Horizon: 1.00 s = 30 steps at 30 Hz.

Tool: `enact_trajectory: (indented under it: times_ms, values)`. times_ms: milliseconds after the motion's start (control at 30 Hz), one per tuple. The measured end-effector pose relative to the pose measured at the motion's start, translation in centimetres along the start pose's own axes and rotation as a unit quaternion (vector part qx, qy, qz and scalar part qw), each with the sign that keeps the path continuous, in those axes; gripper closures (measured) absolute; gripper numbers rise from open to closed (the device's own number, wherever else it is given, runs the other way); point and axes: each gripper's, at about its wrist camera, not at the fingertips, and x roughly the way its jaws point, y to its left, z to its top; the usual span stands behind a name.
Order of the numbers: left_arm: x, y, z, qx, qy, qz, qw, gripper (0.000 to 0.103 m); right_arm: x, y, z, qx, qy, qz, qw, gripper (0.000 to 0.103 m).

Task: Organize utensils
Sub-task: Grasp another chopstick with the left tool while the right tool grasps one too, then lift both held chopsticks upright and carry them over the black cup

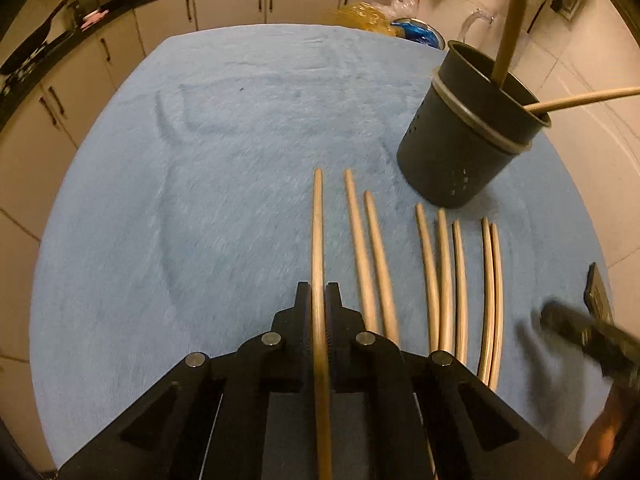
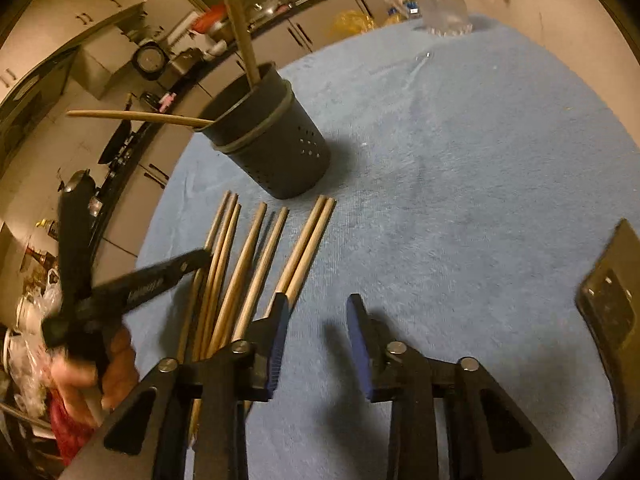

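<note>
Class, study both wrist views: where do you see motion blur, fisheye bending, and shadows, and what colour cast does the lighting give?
Left wrist view: the right gripper is smeared by motion blur at the lower right; the straight chopsticks look bowed. Right wrist view: the left gripper and the hand holding it are blurred; the utensil holder casts a shadow on the blue cloth. Both views: warm, dim, yellowish light, dark rounded corners.

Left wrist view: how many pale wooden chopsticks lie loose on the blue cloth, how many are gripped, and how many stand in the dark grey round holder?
Pale wooden chopsticks lying loose on the blue cloth: 7
Chopstick clamped in the left gripper: 1
Chopsticks standing in the dark grey round holder: 2
Total: 10 chopsticks
</note>
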Motion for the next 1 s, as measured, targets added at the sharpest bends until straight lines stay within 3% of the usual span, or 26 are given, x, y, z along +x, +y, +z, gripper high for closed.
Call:
enact_trajectory:
  times_ms: [233, 467, 567, 700, 800, 867, 1000]
  values:
    - [-1.4, 2.2, -2.6, -0.031, -0.002, -0.014, 0.9994, 0.096, 2.5, 2.0, 2.1, -0.01, 0.022, -0.031, 0.999, 0.081]
    - [-1.5, 2.8, -2.6, -0.034, 0.005, -0.021, 0.9992, 0.096, 4.0, 3.5, 2.1, -0.038, 0.034, -0.097, 0.994, 0.093]
    - [-1.5, 2.5, -2.2, -0.025, 0.009, -0.017, 0.9995, 0.096, 3.8, 3.3, 2.2, -0.042, 0.043, -0.103, 0.993, 0.094]
    - [-0.7, 2.4, -0.9, -0.019, 0.018, -0.025, 0.9993, 0.087, 2.9, 2.4, 2.6, -0.05, 0.048, -0.148, 0.987, 0.093]
    - [-0.1, 1.9, 0.2, -0.005, 0.013, -0.014, 0.9998, 0.087, 2.9, 1.7, 3.1, -0.036, 0.056, -0.141, 0.988, 0.092]
    - [0.0, 1.8, 0.3, -0.006, 0.011, -0.002, 0.9999, 0.097, 3.0, 1.6, 3.3, -0.038, 0.05, -0.14, 0.988, 0.092]
    - [-0.4, 2.3, -0.1, -0.023, 0.005, -0.018, 0.9996, 0.097, 2.7, 1.1, 3.2, -0.037, 0.043, -0.126, 0.99, 0.094]
